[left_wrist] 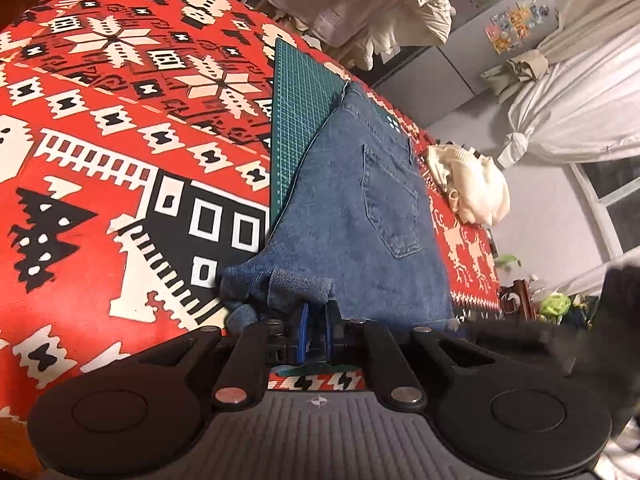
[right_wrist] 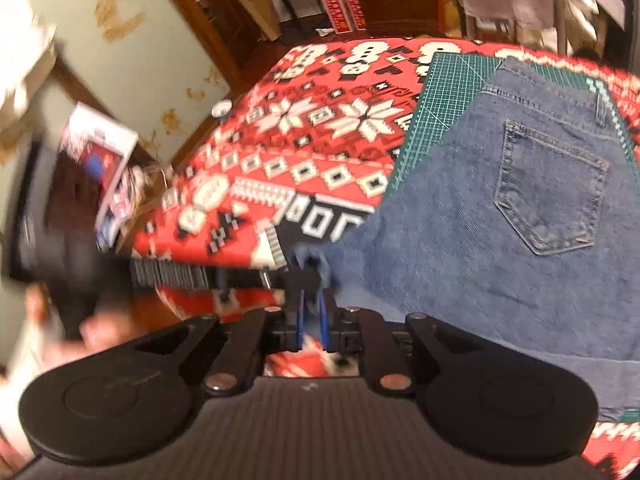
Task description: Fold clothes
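The jeans (left_wrist: 352, 208) are lying back-pocket up across the green cutting mat (left_wrist: 296, 92) and the red patterned tablecloth (left_wrist: 100, 160), their waistband at the far end and their near edge hanging toward the table's front; the left gripper (left_wrist: 315, 320) is pinching a bunched fold of denim at that near edge, its blue pads drawn close on the cloth; the right gripper (right_wrist: 311, 312) is showing narrow jaws too, though blur is making it impossible to tell whether cloth is caught between them or only lying just beside. Denim like this is probably handling as heavy, fairly stiff and not slippery, so it is likely holding a crease well but dragging on the tablecloth; seams and hems are looking like the surest places to grip. A cream garment (left_wrist: 476, 184) is sitting near the jeans' far side and could be getting in the way of a wide fold; the rest of the cloth beside the mat is lying free.
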